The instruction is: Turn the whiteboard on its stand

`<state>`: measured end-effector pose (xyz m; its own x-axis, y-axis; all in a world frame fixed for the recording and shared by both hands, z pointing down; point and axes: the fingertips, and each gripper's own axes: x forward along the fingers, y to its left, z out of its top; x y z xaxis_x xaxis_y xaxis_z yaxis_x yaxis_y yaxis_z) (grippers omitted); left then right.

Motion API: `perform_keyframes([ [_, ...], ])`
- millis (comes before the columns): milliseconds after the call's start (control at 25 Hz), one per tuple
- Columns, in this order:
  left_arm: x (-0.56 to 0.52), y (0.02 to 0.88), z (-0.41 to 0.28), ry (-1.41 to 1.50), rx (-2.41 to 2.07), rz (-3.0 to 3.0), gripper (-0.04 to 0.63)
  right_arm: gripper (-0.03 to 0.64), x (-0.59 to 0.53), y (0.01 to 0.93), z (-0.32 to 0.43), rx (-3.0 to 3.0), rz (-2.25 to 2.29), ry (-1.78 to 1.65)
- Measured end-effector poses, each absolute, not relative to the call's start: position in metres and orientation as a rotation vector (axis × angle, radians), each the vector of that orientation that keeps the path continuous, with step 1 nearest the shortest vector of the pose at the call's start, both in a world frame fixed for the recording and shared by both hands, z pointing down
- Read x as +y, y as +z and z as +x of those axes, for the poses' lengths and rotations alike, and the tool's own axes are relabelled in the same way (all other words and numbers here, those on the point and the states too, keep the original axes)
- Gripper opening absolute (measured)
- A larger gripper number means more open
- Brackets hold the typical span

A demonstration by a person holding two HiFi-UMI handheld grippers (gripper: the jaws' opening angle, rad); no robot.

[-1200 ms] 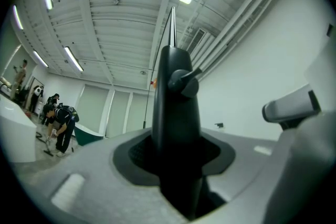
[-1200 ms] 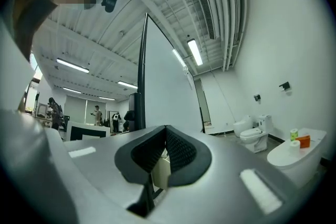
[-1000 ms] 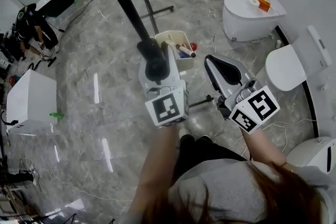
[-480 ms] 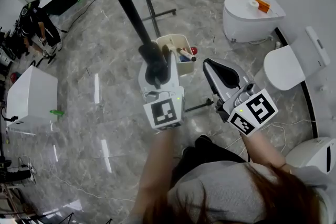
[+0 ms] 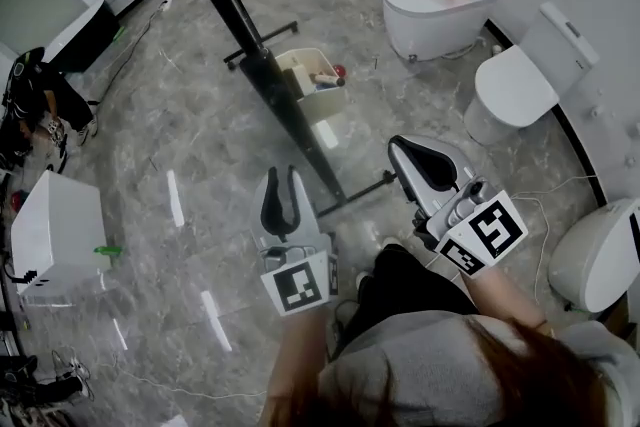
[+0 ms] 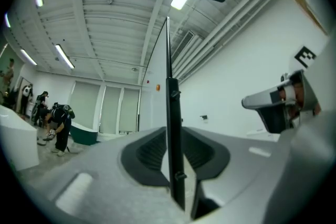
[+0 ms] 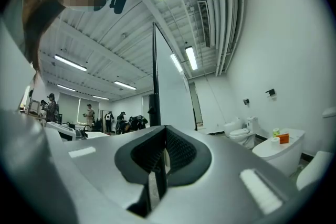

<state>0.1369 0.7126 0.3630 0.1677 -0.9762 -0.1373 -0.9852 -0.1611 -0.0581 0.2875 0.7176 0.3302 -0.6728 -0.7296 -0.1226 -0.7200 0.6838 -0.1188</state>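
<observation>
From your head view the whiteboard [image 5: 232, 15] shows only as a dark edge slanting down to its stand [image 5: 360, 193] on the floor [image 5: 180, 115]. A tray [image 5: 292, 65] of markers is fixed just beside it. Your left gripper [image 5: 281, 177] hangs near that edge, on your side of the whiteboard and clear of it. Its jaws stand apart and are closing, with nothing between them. Your right gripper [image 5: 402, 147] sits to the right of the whiteboard, just past the stand's foot. Its jaws are drawn in to a narrow slit and hold nothing.

The left gripper view adds what the head view cannot. The whiteboard rises straight ahead of the jaws as a thin, upright black line, with the right gripper off to its right. Only the right gripper view catches the whiteboard's white face, angled partly towards that gripper. Toilets [image 5: 430, 10] stand well to the right of the whiteboard. People [image 6: 60, 123] are well beyond it.
</observation>
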Motion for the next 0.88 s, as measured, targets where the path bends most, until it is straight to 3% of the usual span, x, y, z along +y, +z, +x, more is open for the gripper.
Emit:
perform_keyframes([
  [80, 0.726, 0.370, 0.143, 0.096, 1.927, -2.341, 0.000, 0.002, 0.733, 0.342, 0.293, 2.730, -1.237, -0.096],
  [520, 0.825, 0.387, 0.186, 0.056, 1.948, -2.421, 0.000, 0.002, 0.808, 0.346, 0.313, 2.770, -1.121, -0.109],
  [880, 0.900, 0.406, 0.263, 0.044, 2.022, -2.449, 0.000, 0.002, 0.892, 0.373, 0.349, 2.918, -0.943, -0.206],
])
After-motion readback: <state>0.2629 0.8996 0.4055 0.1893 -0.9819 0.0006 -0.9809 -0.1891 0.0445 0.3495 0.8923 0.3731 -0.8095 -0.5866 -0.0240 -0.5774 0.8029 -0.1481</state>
